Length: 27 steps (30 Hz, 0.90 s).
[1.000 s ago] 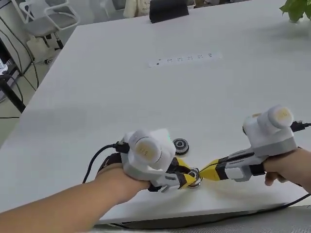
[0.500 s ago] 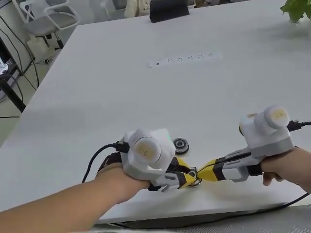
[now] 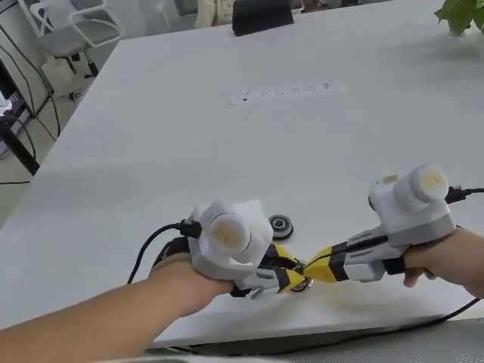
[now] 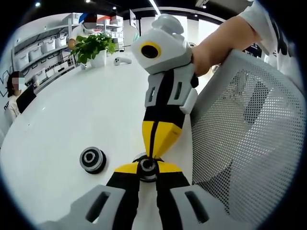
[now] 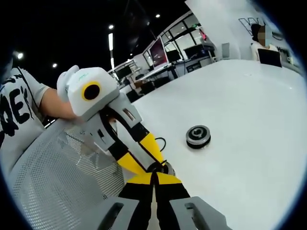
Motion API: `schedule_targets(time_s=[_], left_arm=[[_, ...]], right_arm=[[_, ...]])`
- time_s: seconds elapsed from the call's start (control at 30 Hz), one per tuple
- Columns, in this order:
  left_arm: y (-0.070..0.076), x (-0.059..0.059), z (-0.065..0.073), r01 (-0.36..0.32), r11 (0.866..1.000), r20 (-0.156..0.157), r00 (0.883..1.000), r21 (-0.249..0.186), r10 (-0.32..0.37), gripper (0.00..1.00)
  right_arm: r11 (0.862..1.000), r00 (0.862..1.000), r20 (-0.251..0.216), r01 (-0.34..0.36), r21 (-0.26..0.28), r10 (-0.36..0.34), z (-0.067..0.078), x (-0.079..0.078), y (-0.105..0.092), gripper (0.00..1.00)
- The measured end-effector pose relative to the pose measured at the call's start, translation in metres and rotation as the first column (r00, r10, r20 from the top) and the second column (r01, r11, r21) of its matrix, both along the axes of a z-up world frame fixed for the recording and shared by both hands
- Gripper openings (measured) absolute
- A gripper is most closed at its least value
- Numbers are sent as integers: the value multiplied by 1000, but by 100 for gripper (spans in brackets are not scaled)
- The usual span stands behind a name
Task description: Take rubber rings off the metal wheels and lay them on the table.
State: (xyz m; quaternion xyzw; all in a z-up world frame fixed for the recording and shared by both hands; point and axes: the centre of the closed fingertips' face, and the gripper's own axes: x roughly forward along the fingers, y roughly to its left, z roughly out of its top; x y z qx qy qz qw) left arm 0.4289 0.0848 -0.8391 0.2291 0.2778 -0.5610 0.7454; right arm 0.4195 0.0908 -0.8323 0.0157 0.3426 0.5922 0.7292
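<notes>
- The left gripper had its yellow-tipped jaws clamped on a small metal wheel, one tip on each side of it.
- That gripped wheel sat low at the white table, close to the edge nearest the person.
- The right gripper came at the gripped wheel from the opposite side, facing the left gripper. Its tips were pressed together right at the wheel's rim. Whether any rubber was caught between them could not be told.
- A second wheel lay flat and untouched just beyond the gripped wheel. Its dark rubber ring was on around the metal hub.
- A white power strip lay on the table far beyond the gripped wheel.
- A potted plant stood well apart from the gripped wheel, at the table's far right corner.
- A grey mesh chair stood on the person's side of the gripped wheel, off the table's edge.
</notes>
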Motion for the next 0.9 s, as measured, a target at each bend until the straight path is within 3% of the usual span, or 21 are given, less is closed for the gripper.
schedule_targets(time_s=[0.37,0.57,0.77,0.9], left_arm=[[0,-2,1,17,1000,-7,1000,5,-17,9],[1,-7,2,37,999,-19,999,7,-37,15],[4,-9,11,32,999,-27,999,-18,-32,15],[5,-13,17,39,999,-19,999,-31,-39,22]], right_arm=[[1000,1000,8,9,-3,-9,1,1,-4,0],[1000,1000,5,18,1,-18,2,2,-4,0],[1000,1000,6,18,7,-18,5,0,-3,0],[1000,1000,4,19,9,-19,5,0,-3,0]])
